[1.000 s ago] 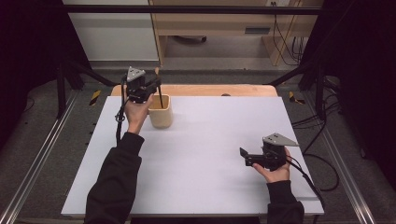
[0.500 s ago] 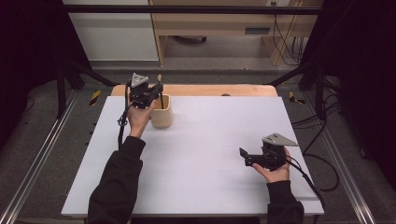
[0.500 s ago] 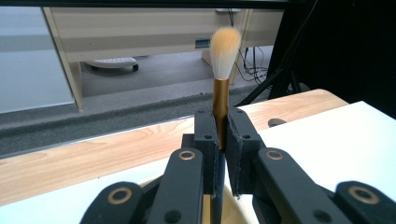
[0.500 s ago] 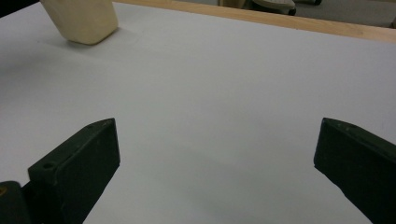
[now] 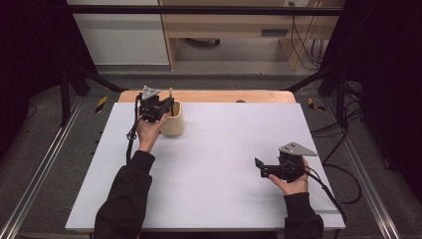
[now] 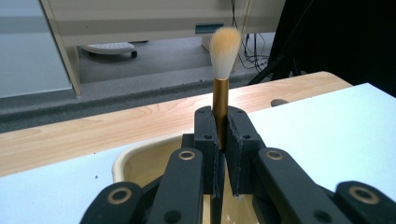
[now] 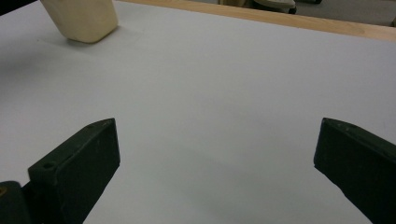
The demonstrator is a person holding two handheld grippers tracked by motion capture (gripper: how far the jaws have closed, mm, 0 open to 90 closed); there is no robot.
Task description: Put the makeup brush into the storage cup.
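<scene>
Right tongs (image 5: 260, 168), lower right of the high view: jaws wide apart, nothing between them, held low over the white sheet (image 5: 224, 164) that covers the desk (image 5: 209, 95). In the right tongs' own view the two black jaws stand at the bottom corners with bare sheet between them.

Left tongs (image 5: 166, 105), upper left of the high view: jaws closed on the gold ferrule of a brush (image 6: 221, 93), pads pressing it from both sides. Brush upright, pale bristle tuft on top, at upper centre of the left tongs' view. Lower end of the brush is hidden by the jaws.

Cream cup (image 5: 172, 120) directly under the left tongs, standing on the sheet near its far edge. Rim and inner wall of the cup show below the jaws.

Beyond the sheet, a bare wooden strip of desk.
</scene>
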